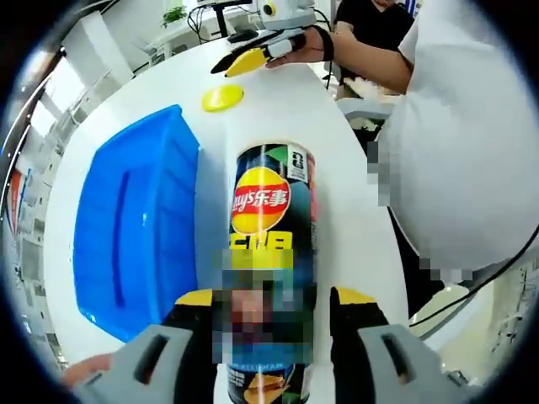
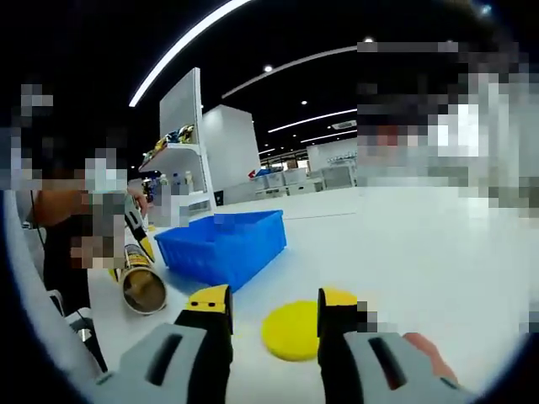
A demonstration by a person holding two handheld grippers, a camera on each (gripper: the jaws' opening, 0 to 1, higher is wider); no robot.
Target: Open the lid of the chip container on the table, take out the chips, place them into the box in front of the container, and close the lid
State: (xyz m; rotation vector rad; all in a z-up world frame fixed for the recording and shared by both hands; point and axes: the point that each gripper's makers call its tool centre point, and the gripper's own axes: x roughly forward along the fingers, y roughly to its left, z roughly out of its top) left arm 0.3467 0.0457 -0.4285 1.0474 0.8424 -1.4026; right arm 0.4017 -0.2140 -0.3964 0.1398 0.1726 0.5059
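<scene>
Between the left gripper (image 1: 263,307) jaws: chip container (image 1: 271,219), clamped, mouth open. Right gripper (image 2: 274,313) parted, empty, just over yellow lid (image 2: 295,330) on table (image 2: 404,252). Lid-off step looks done; next, tip chips into blue box (image 2: 223,246) just beside.

Lidless chip can (image 1: 271,252), yellow lid (image 1: 222,98), blue box (image 1: 135,227)

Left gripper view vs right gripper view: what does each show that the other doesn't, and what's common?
Left gripper view alone: the chip can's printed label side, with the left tongs clamped around the can, and the right tongs seen from outside, held in a person's hand.

Right gripper view alone: the can's open mouth, lid off, and shelving in the background; the right tongs are open.

Both: the can, the blue box, the yellow lid lying on the white table.
</scene>
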